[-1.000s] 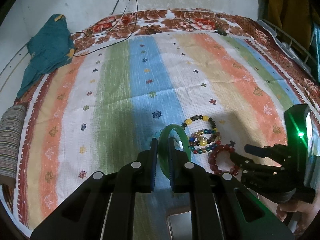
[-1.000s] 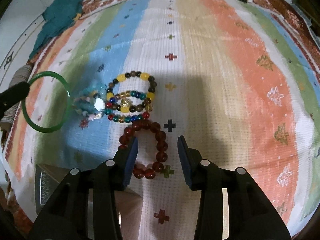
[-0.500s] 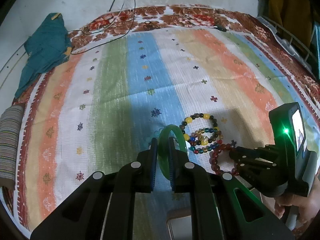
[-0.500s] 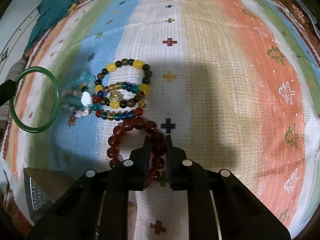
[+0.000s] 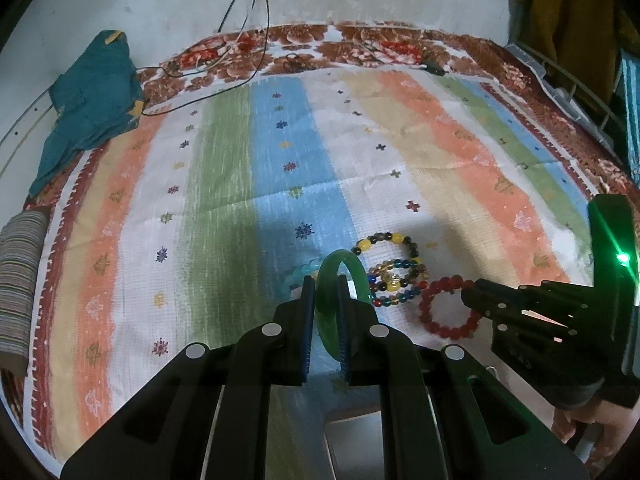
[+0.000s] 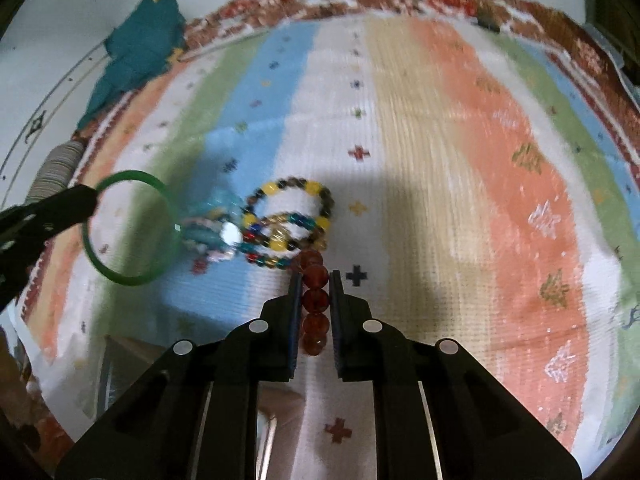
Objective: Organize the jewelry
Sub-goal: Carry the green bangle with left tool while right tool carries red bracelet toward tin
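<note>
My left gripper [image 5: 324, 284] is shut on a green bangle [image 5: 334, 280], which stands on edge between the fingers above the striped cloth; the bangle also shows in the right wrist view [image 6: 130, 226]. My right gripper [image 6: 315, 280] is shut on a red bead bracelet [image 6: 316, 304] and holds it lifted; the bracelet also shows in the left wrist view [image 5: 448, 306]. On the cloth lie a yellow-and-dark bead bracelet [image 6: 290, 200], a multicoloured bead bracelet [image 6: 280, 240] and a pale turquoise bead bracelet [image 6: 212, 224], bunched together.
A grey box [image 5: 356, 444] sits at the near edge under the grippers. A teal cloth [image 5: 92, 100] lies at the far left, with black cables [image 5: 240, 20] by the wall. A striped roll [image 5: 18, 272] lies at the left edge.
My right gripper closed on the red bead bracelet and lifted it off the cloth. My left gripper kept hold of the green bangle and rose a little.
</note>
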Available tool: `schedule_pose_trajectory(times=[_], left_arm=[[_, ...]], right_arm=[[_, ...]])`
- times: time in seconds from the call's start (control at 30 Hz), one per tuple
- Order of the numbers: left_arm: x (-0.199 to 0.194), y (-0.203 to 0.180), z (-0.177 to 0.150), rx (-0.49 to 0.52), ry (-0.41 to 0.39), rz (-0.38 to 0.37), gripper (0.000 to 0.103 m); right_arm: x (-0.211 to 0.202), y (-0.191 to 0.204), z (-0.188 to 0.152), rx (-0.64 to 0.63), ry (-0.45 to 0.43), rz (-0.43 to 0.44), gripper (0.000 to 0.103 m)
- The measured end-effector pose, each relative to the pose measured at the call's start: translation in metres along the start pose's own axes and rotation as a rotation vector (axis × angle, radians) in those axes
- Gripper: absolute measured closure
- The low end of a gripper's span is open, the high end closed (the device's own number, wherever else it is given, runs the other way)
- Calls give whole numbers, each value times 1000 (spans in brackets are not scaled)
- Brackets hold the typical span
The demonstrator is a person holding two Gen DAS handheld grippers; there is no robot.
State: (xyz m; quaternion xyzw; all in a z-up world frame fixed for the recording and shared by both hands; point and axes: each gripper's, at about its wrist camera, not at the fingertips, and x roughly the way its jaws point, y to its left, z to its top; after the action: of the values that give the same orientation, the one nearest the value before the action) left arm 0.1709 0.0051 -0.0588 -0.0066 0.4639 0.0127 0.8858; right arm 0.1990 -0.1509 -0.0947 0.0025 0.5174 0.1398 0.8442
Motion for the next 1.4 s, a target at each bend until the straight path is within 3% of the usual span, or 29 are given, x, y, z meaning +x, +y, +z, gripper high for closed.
schedule_pose_trajectory(times=[0.43, 0.77, 1.4], left_arm=[[-31, -19, -9, 53, -58, 7, 93], [-61, -27, -18, 62, -121, -7, 93], [-105, -23, -46, 52, -192, -31, 93]], right_arm=[[-43, 21, -5, -61, -178, -51, 89], [-81, 35, -17, -108, -301, -26, 89], [-120, 53, -48, -166, -393, 16, 89]])
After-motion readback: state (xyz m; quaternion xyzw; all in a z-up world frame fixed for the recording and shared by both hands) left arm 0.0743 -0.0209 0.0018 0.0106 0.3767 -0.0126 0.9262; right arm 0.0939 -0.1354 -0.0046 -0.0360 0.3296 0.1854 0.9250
